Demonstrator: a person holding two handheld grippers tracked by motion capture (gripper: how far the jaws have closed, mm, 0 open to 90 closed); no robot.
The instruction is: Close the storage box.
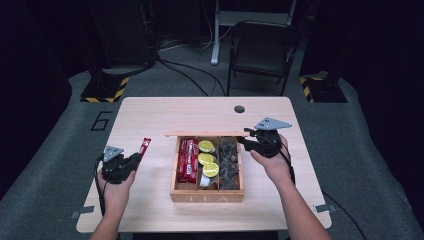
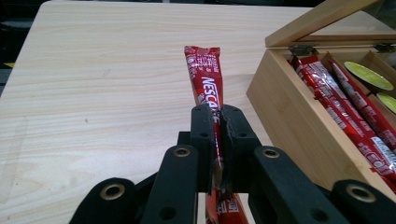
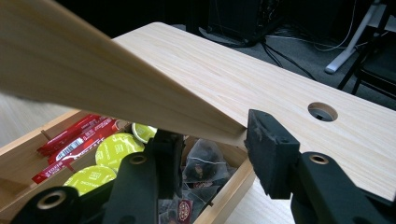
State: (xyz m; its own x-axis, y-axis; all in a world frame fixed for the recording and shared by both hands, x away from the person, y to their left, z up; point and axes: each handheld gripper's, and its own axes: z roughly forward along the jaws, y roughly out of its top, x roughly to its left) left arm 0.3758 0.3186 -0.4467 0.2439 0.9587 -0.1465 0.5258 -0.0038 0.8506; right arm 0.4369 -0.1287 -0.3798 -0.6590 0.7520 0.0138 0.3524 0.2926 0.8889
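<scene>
A wooden tea box (image 1: 207,196) sits mid-table with its lid (image 1: 200,133) raised on edge at the back. Its left compartment holds red stick sachets (image 1: 187,160), the middle one green capsules (image 1: 207,159), the right one dark tea bags (image 1: 229,160). Left of the box, my left gripper (image 1: 136,159) is shut on one red Nescafe sachet (image 2: 205,79), which points away from the jaws of that gripper (image 2: 217,116) above the tabletop. My right gripper (image 1: 245,137) is at the lid's right end. In the right gripper view the lid (image 3: 93,79) corner sits between the jaws of my right gripper (image 3: 212,140).
The light wooden table (image 1: 150,115) has a round cable hole (image 1: 239,109) behind the box. A black folding chair (image 1: 262,50) and cables stand on the floor beyond the far edge. The box's side wall (image 2: 289,107) lies close to the held sachet's right.
</scene>
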